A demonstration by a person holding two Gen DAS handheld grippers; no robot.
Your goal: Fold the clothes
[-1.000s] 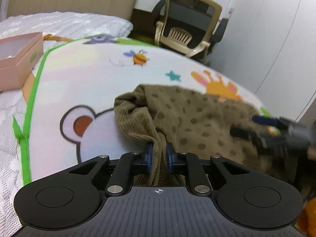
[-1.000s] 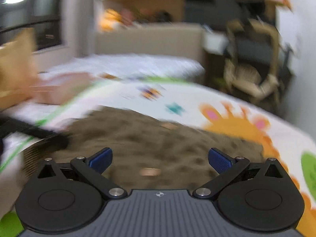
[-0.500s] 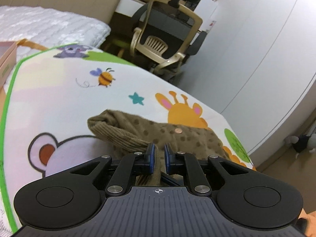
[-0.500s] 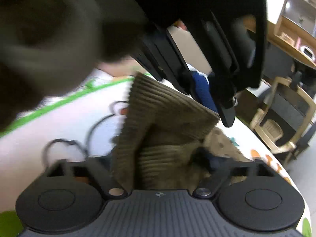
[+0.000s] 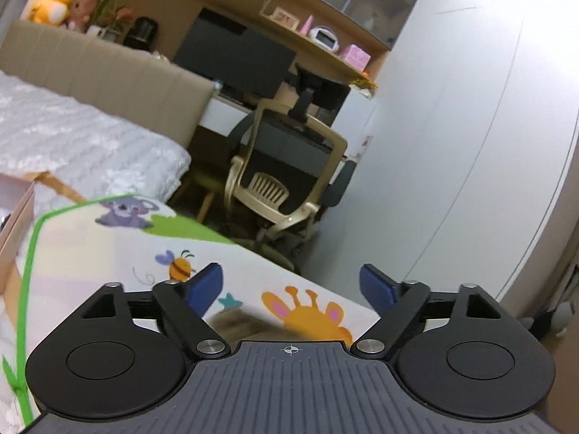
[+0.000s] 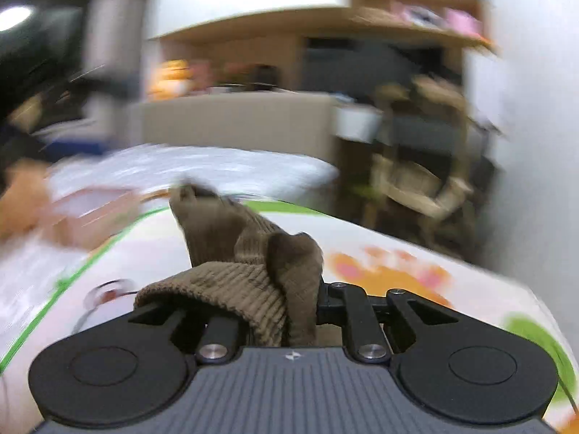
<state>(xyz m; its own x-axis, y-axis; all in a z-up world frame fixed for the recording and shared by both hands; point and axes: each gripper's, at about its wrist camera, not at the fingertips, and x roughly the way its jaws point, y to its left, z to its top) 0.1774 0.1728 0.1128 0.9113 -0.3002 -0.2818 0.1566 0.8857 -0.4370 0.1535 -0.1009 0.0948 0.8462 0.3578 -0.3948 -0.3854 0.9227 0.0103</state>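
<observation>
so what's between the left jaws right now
Nothing is held. In the left wrist view the left gripper has its jaws opening over the mat, with only a blurred bit of the brown garment below them.

1. We see the left wrist view from just behind the left gripper, looking forward along its two fingers and only slightly downward, so the picture is mostly room: the office chair and the bed well ahead, the cartoon mat close below.

2. We see the right wrist view from behind the right gripper, facing much the same way and blurred. The brown corduroy garment bunches right against the lens.

3. Both views share the mat, its orange giraffe print, the chair, the bed and the far shelves.
</observation>
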